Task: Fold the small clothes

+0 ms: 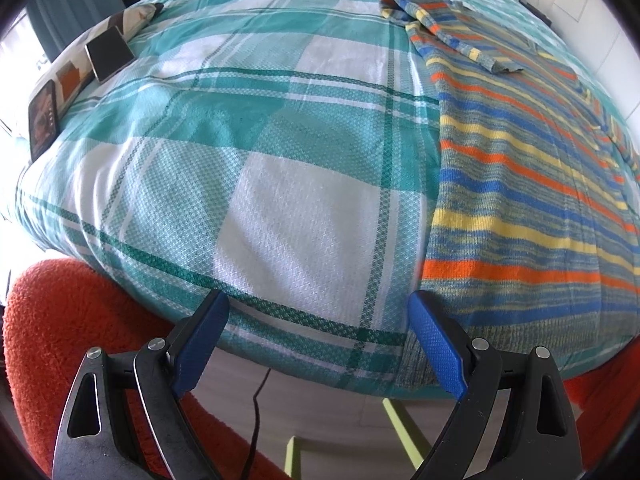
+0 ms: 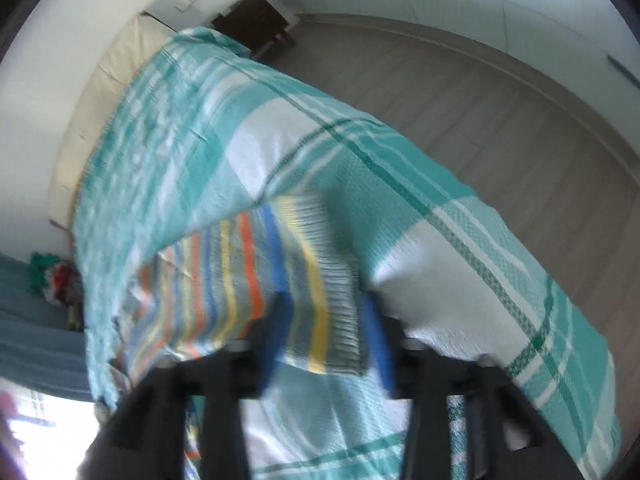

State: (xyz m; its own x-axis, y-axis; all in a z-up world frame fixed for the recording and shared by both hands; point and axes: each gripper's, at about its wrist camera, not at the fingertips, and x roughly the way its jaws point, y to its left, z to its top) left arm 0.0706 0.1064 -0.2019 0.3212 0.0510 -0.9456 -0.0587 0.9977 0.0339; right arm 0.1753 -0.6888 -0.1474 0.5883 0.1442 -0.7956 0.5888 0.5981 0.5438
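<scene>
Striped sweater point(image 1: 532, 184) lies flat lengthwise on our bed point(image 1: 248, 152), sleeve folded across; left claw point(image 1: 320, 312) spread wide and empty, right claw point(image 2: 326, 312) parted around its hem.

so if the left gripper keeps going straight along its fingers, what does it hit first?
Probably the plaid bedspread near the bed's front edge. The left gripper is open and empty; the striped sweater lies just right of that line. Depth is unclear.

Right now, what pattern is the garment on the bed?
Striped garment: orange, blue, yellow bands; clearest in left wrist view.
</scene>
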